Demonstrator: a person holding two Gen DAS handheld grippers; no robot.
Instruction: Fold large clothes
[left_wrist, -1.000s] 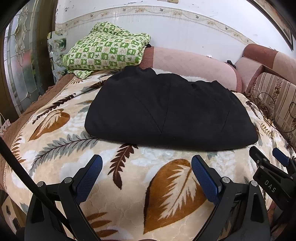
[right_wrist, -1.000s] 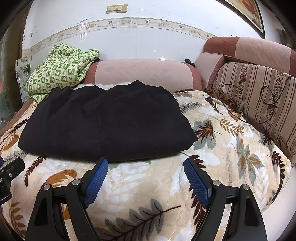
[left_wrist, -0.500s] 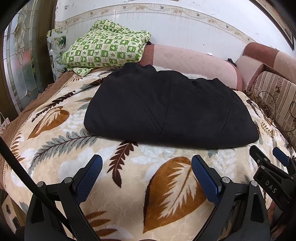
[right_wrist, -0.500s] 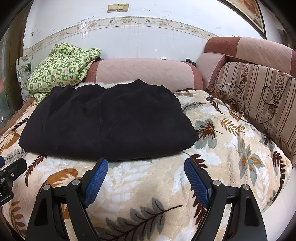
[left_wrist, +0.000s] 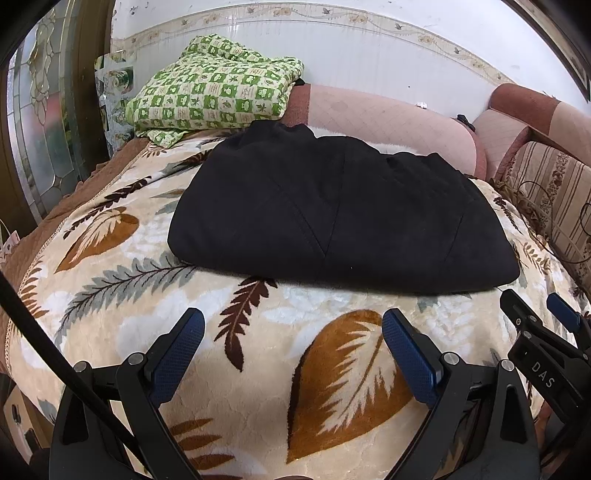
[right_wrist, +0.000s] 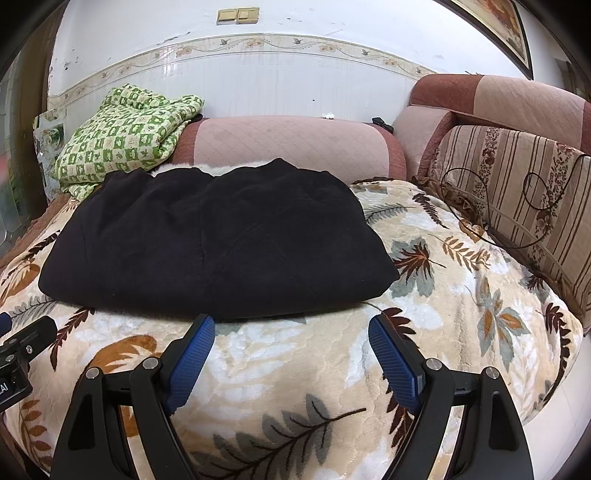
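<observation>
A large black garment (left_wrist: 343, 218) (right_wrist: 214, 243) lies folded into a flat rectangle on the leaf-patterned blanket (left_wrist: 332, 369) (right_wrist: 461, 295). My left gripper (left_wrist: 293, 325) hovers over the blanket in front of the garment's near edge, open, with nothing between its blue pads. My right gripper (right_wrist: 291, 328) stands open just short of the garment's near edge, also empty. The right gripper's fingers (left_wrist: 532, 325) show at the right edge of the left wrist view. Part of the left gripper (right_wrist: 26, 343) shows at the left edge of the right wrist view.
A green checked quilt (left_wrist: 214, 96) (right_wrist: 125, 136) is piled at the back left. Pink sofa cushions (right_wrist: 288, 144) line the wall behind. A striped cushion (right_wrist: 517, 192) with a thin dark cable on it lies on the right. A glass door (left_wrist: 40, 122) stands at the left.
</observation>
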